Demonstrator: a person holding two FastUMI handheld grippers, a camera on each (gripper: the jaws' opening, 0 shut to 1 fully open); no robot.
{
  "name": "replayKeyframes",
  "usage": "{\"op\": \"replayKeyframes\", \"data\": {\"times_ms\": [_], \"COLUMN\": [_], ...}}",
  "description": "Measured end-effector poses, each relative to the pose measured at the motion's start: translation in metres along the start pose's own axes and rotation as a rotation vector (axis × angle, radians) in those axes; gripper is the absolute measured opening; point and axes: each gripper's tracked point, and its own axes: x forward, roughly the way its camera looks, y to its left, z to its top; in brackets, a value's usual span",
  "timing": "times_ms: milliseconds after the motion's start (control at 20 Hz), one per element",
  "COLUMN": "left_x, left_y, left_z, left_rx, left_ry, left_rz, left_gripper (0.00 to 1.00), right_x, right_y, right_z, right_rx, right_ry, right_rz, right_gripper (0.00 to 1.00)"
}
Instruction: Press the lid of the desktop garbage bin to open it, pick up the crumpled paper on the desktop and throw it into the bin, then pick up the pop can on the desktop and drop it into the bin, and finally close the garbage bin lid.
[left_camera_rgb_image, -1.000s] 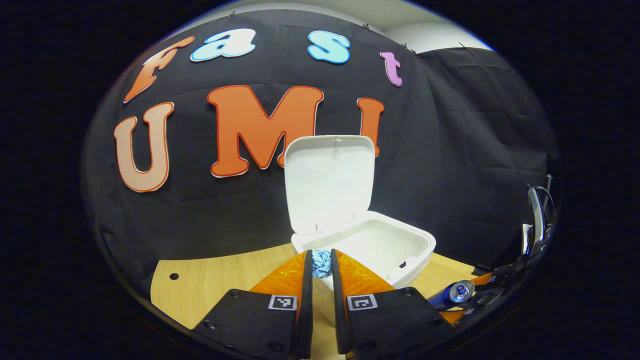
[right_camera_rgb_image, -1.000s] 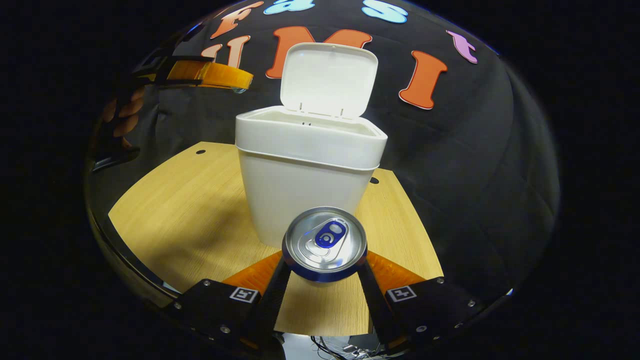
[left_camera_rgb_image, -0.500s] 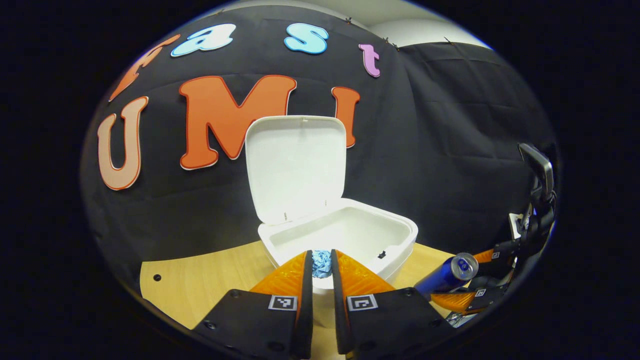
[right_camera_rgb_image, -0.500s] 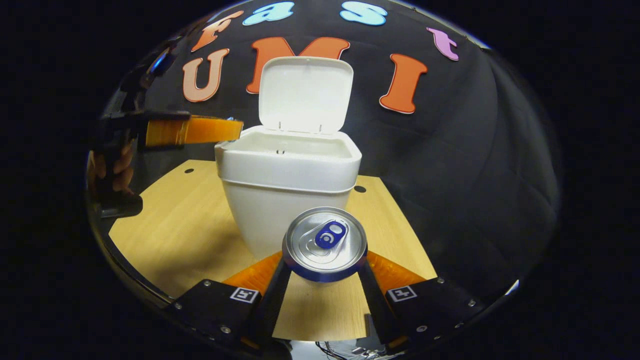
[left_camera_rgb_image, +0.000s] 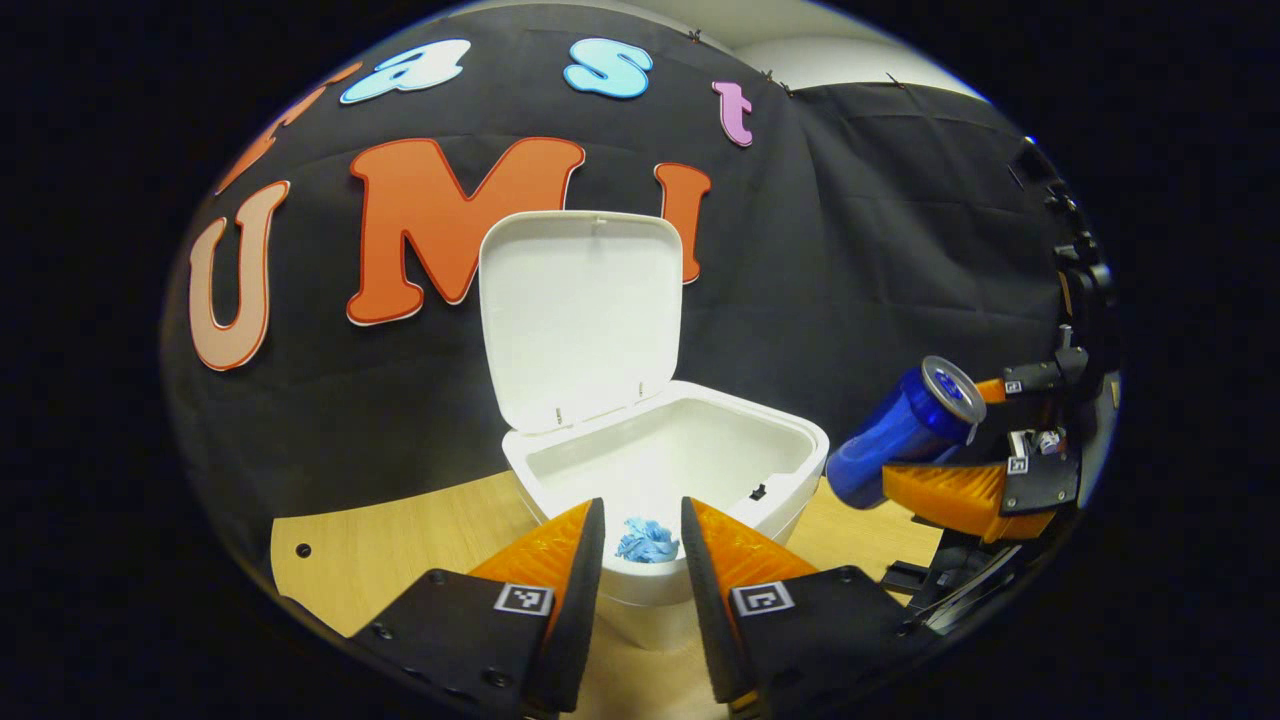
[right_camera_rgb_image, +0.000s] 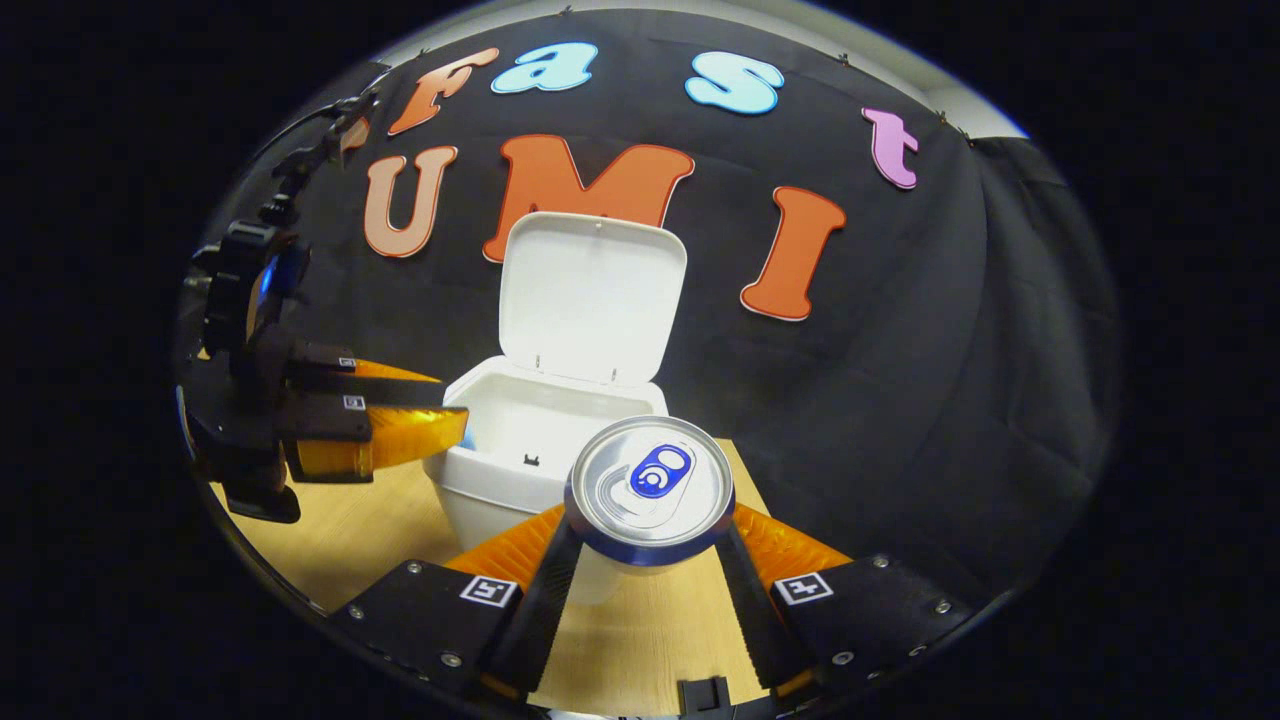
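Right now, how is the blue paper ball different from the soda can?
The paper ball is crumpled and pale blue; the soda can is smooth, darker blue, with a silver top. The paper ball sits loose between the open left tongs above the bin; the can is clamped in the right tongs. Both are blue.

A light wooden table (left_camera_rgb_image: 400, 545) bears the open white bin (left_camera_rgb_image: 790, 470).

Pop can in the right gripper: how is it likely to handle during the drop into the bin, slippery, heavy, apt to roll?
The pop can looks smooth metal, so probably somewhat slippery between the right gripper's fingers. Its tab seems unopened, so it may be full and heavy. Being round, it would likely roll if it missed the open bin.
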Motion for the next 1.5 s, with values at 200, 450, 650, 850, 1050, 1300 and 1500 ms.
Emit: {"op": "replayKeyframes", "data": {"times_ms": [200, 450, 650, 850, 1050, 1300, 1500], "left_x": [-0.008, -0.024, -0.040, -0.062, -0.085, -0.112, -0.130], "left_y": [0.007, 0.031, 0.046, 0.064, 0.076, 0.082, 0.083], "left_z": [-0.002, -0.007, -0.009, -0.022, -0.032, -0.047, -0.059], "left_rx": [-0.017, -0.074, -0.068, -0.053, -0.064, -0.073, -0.108], "left_ry": [0.003, -0.002, -0.004, 0.020, 0.037, 0.046, 0.055], "left_rz": [0.021, 0.081, 0.140, 0.219, 0.284, 0.365, 0.411], "left_gripper": [0.64, 1.00, 1.00, 1.00, 1.00, 1.00, 1.00], "right_x": [0.005, 0.015, 0.030, 0.044, 0.057, 0.070, 0.077], "right_y": [-0.008, 0.002, 0.011, 0.019, 0.021, 0.022, 0.024], "right_z": [0.015, 0.027, 0.039, 0.051, 0.046, 0.032, 0.019], "right_rx": [-0.014, -0.039, -0.065, -0.086, -0.130, -0.125, -0.122], "right_ry": [-0.046, -0.075, -0.095, -0.120, -0.112, -0.086, -0.041], "right_rz": [-0.003, 0.036, 0.076, 0.111, 0.119, 0.150, 0.164], "right_gripper": [0.78, 0.78, 0.78, 0.78, 0.78, 0.78, 0.78]}}
